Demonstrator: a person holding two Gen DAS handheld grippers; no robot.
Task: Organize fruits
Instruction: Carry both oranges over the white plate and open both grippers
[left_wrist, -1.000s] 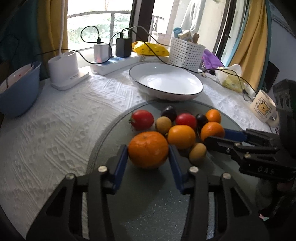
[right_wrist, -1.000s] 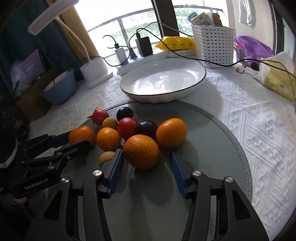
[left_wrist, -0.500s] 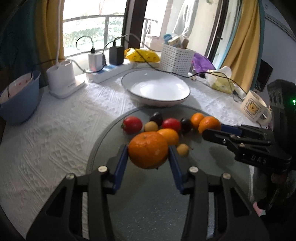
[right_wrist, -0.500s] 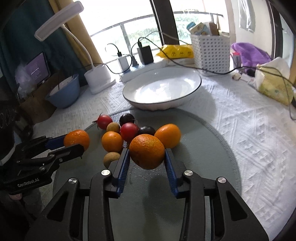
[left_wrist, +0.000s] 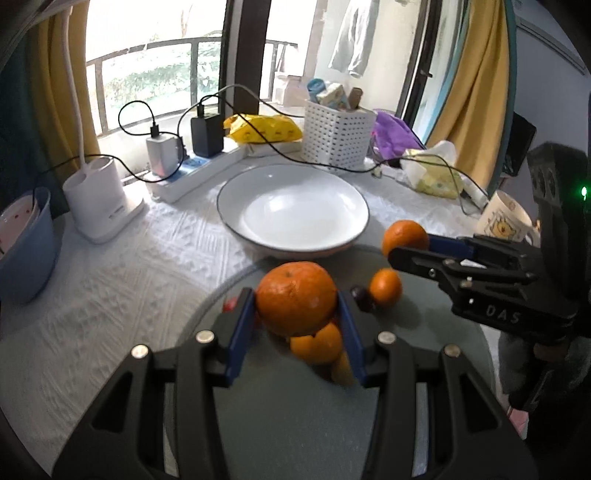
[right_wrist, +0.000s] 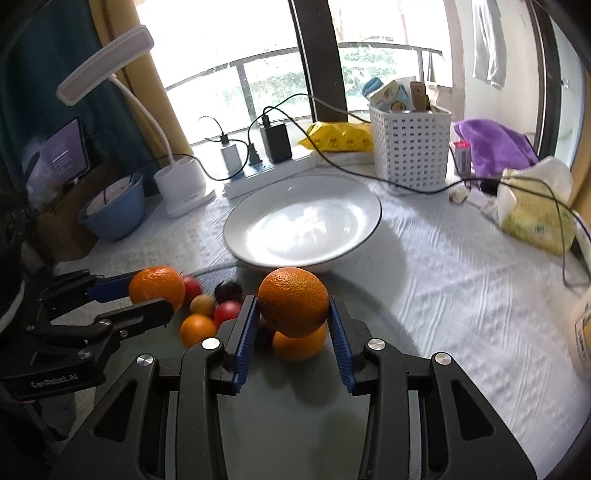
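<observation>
My left gripper (left_wrist: 295, 302) is shut on a large orange (left_wrist: 296, 296) and holds it in the air above the grey round mat (left_wrist: 288, 413). My right gripper (right_wrist: 292, 308) is shut on another orange (right_wrist: 293, 301), also lifted; it shows in the left wrist view (left_wrist: 405, 237) at the right. A white bowl (left_wrist: 293, 208) stands empty just beyond both. Several small fruits lie on the mat: oranges (right_wrist: 197, 329), red ones (right_wrist: 227, 311), a dark plum (right_wrist: 228, 290) and a yellow-brown one (right_wrist: 202, 304).
A white perforated basket (right_wrist: 410, 147), power strip with chargers (left_wrist: 192, 170) and cables lie behind the bowl. A lamp base (left_wrist: 99, 199) and blue bowl (left_wrist: 26, 243) stand left. A mug (left_wrist: 506, 218) and tissue pack (right_wrist: 535, 210) are at the right.
Both grippers have lifted their oranges off the mat and moved forward toward the white bowl. The other fruits stayed on the mat.
</observation>
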